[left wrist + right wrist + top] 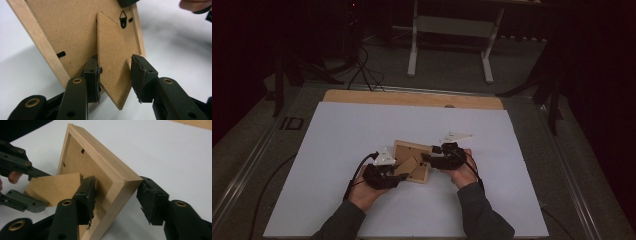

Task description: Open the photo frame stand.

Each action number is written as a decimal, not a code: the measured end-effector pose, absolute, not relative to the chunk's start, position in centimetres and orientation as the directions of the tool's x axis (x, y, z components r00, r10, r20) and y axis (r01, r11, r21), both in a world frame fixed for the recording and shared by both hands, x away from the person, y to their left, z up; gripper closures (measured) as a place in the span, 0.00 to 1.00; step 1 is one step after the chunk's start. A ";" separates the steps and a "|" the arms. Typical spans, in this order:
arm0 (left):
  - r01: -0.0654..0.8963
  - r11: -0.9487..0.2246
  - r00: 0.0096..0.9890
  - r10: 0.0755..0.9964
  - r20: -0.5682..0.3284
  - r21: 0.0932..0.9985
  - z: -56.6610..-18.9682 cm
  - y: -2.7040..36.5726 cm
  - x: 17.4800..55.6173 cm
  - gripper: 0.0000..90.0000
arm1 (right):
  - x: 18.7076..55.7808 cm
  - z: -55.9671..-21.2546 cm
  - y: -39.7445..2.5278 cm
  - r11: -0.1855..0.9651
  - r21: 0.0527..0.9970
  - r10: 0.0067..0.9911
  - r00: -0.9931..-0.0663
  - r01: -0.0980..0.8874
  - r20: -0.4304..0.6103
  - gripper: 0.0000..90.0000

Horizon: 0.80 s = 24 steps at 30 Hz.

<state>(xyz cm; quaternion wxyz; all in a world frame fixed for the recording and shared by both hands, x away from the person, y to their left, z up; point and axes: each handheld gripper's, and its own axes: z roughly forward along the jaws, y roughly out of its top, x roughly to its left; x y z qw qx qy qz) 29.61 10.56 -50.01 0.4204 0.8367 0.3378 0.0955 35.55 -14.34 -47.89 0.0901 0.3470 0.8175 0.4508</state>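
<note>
A wooden picture frame (404,150) lies back-up and slightly tilted on the white table top (362,130). Its hardboard stand (112,62) is swung out from the backing. My left gripper (402,175) comes in from the lower left, and its pads (92,75) sit against both edges of the stand across its width. My right gripper (426,159) holds the frame's right corner (125,180), one pad on the backing and the other at the outer edge. The right gripper view shows the left gripper (46,190) clasping the stand (55,187). A metal hanger (123,18) is fixed to the backing.
The white sheet ends at a bare wooden strip (412,98) along the far edge. Behind the table stand a white table base (452,30) and dark tripod legs with cables (362,70). Each gripper trails a cable (354,175) toward the near edge.
</note>
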 end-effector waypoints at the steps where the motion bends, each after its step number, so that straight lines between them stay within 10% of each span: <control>1: 0.484 -0.422 0.752 0.648 -0.118 0.767 -50.0 10.5 29.7 0.68 | 35.5 -47.8 -14.4 0.346 0.803 0.652 -0.739 0.486 0.166 0.57; 24: 0.514 -0.400 0.703 0.703 -0.106 0.759 -50.5 10.6 31.8 0.72 | 34.9 -46.3 -13.2 0.358 0.840 0.705 -0.708 0.408 0.043 0.63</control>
